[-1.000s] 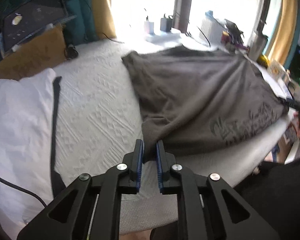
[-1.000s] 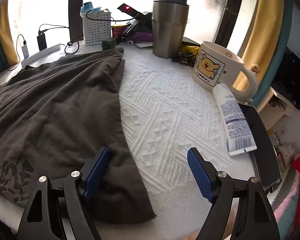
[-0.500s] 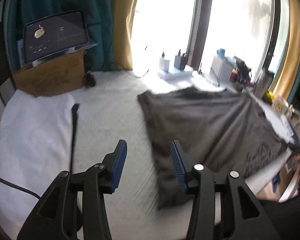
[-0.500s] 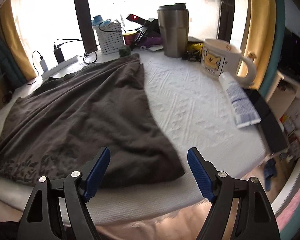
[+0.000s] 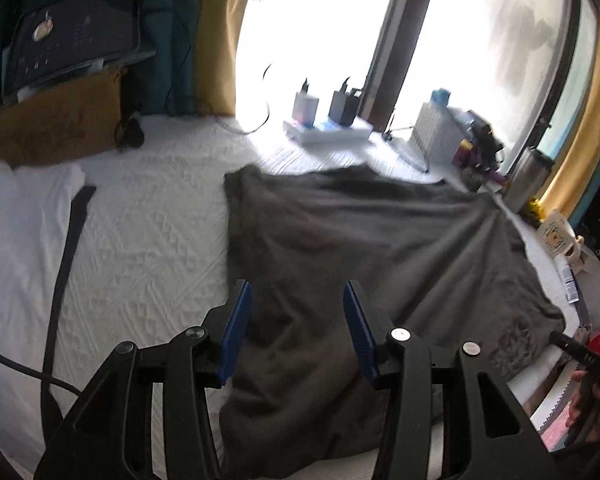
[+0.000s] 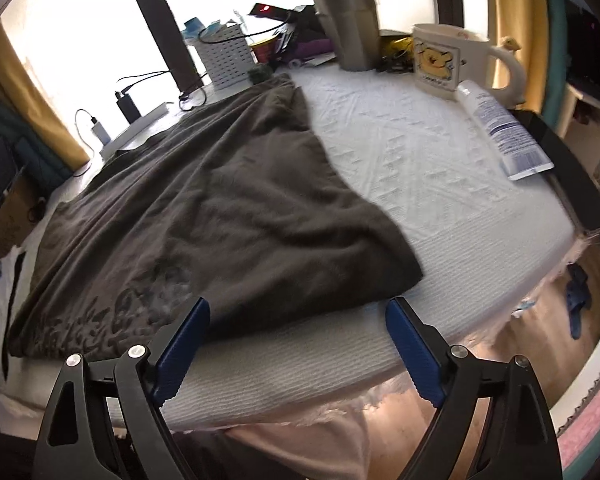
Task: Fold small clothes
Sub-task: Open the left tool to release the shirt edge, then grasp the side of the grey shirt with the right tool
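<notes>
A second ago the left gripper (image 5: 297,326) was pinched on the near edge of the dark grey garment (image 5: 372,248); now its blue pads are apart and opening further, with cloth showing between them but neither pad pressing on it. It has let go and drawn back from the cloth. The right gripper (image 6: 297,350) was already wide and is spreading wider, and it has backed off too: the garment's near corner that lay just past its left pad now lies well ahead of both, and only the white textured cover (image 6: 420,168) and its front edge sit between the jaws. Nothing is held by either tool.

The garment has been left spread flat on the cover, ahead of both grippers, running away toward the window. To my eye that reads as the laying-out being done and the folding proper not yet begun, since no edge is doubled over anywhere I can see.

Much is hard to judge. The window glare washes out the far hem and the chargers beyond it. The pale print near the garment's front edge (image 6: 100,320) is smeared by motion, so I cannot read it. From the left camera the garment's near end disappears under the gripper's black arms, and the person's right hand (image 5: 592,404) is only a sliver at the frame's right edge. Past the right gripper stand a steel tumbler (image 6: 346,20), a cartoon mug (image 6: 448,60) and a tube (image 6: 504,132), well apart from the cloth.
</notes>
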Demonstrator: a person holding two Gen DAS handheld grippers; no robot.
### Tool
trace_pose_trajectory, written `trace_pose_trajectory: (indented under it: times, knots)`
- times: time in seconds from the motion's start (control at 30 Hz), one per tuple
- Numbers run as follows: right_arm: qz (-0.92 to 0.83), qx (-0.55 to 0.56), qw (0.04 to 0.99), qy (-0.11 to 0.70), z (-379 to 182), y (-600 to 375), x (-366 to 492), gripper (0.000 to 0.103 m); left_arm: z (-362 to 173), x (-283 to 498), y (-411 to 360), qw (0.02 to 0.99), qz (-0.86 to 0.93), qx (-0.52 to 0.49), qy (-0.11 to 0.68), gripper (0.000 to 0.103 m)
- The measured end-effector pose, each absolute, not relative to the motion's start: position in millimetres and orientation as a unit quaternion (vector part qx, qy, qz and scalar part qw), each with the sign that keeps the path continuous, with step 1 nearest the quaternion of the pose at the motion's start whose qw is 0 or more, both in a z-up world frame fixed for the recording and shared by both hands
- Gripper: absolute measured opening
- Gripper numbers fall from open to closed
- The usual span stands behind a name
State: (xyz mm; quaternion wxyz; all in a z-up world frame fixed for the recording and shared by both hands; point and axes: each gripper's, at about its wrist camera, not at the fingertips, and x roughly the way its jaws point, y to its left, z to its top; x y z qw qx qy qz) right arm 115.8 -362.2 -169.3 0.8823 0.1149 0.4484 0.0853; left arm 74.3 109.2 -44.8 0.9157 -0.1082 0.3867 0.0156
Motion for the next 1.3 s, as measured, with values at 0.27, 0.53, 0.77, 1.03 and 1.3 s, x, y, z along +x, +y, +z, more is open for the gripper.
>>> trace_pose_trajectory:
  times: [0.27, 0.53, 0.77, 1.03, 1.3]
  knots:
    - [0.098, 0.128, 0.879, 0.448, -167, -350, 146, 0.097, -54, 85, 106, 0.904, 0.016, -0.110, 0.412, 0.048]
    - [0.090, 0.139, 0.891, 0.422, -168, -329, 179, 0.098, -58, 106, 100, 0.894, 0.008, -0.091, 0.438, 0.048]
    - [0.115, 0.139, 0.899, 0.399, -170, -308, 208, 0.098, -60, 123, 93, 0.889, 0.013, -0.071, 0.451, 0.048]
    - [0.138, 0.127, 0.896, 0.402, -167, -292, 239, 0.096, -62, 137, 85, 0.883, 0.020, -0.069, 0.465, 0.048]
    - [0.150, 0.070, 0.896, 0.413, -167, -278, 259, 0.068, -61, 143, 74, 0.879, 0.038, -0.062, 0.471, 0.048]
